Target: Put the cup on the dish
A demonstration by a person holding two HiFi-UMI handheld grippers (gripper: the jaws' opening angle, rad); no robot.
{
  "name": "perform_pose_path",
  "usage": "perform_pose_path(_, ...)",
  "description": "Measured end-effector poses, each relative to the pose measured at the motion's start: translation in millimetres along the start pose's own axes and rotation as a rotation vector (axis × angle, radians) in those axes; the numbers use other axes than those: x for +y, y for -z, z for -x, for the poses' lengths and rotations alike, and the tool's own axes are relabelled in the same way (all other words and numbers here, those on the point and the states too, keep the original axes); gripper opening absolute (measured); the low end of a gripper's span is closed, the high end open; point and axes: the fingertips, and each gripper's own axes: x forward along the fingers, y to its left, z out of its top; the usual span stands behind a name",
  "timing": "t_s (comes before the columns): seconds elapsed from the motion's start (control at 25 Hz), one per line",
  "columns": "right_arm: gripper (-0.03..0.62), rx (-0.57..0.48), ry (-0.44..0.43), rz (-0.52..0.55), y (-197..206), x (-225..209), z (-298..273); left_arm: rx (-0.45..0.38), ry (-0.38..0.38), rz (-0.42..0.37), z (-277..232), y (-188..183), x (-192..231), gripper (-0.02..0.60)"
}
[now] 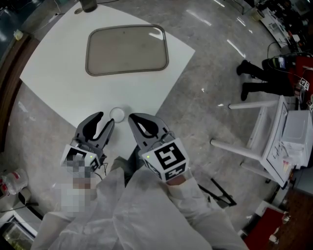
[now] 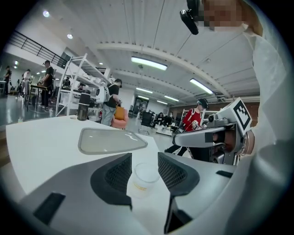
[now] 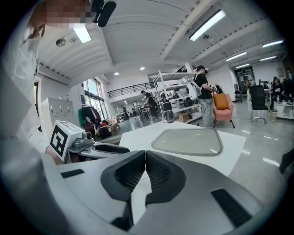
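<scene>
While the person holds both grippers low over the near corner of the white table, the little clear cup stands upright on that corner. From above, the cup sits just past the tips of the left gripper. It is also close to the tip of the right gripper, in the small space between the two.

In the left gripper view, the two dark pads stand apart and the cup shows in the gap between them, near their tips. The pads do not squeeze the cup. It rests on the table by itself. I cannot tell if one pad brushes its side. So the left gripper is open.

In the right gripper view, the two pads meet at their tips. So the right gripper is closed and holds nothing.

The dish is a flat grey tray with round corners. It lies farther away on the same table, well apart from the cup. The cup is not on the dish. A dark bottle stands at the far edge of the table, behind the dish.

The right gripper carries a marker cube with a black and white square on it. A white sleeve covers the arm behind it. A shiny grey floor lies around the table.
</scene>
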Motion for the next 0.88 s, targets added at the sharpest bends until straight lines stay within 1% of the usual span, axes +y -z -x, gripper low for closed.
perform_pose_path(0.16,0.012,0.008,0.011,-0.003,8,-4,3,0.06,-0.015,-0.029,-7,18,0,0.236)
perform_pose_path(0.28,0.012,0.019,0.02,-0.002,14,-7,4,0.096,-0.024,-0.037,-11,32,1,0.268)
perform_pose_path(0.4,0.012,0.031,0.033,-0.014,19,-13,5,0.113,-0.026,-0.027,-14,43,5,0.294)
perform_pose_path(0.56,0.012,0.03,0.042,-0.026,21,-21,9,0.152,-0.025,-0.019,-20,57,4,0.317)
perform_pose_path(0.72,0.012,0.042,0.053,-0.038,25,-25,11,0.198,-0.019,-0.01,-28,68,2,0.321)
perform_pose_path(0.88,0.012,0.055,0.042,-0.05,32,-30,12,0.198,-0.007,-0.032,-39,69,-2,0.322)
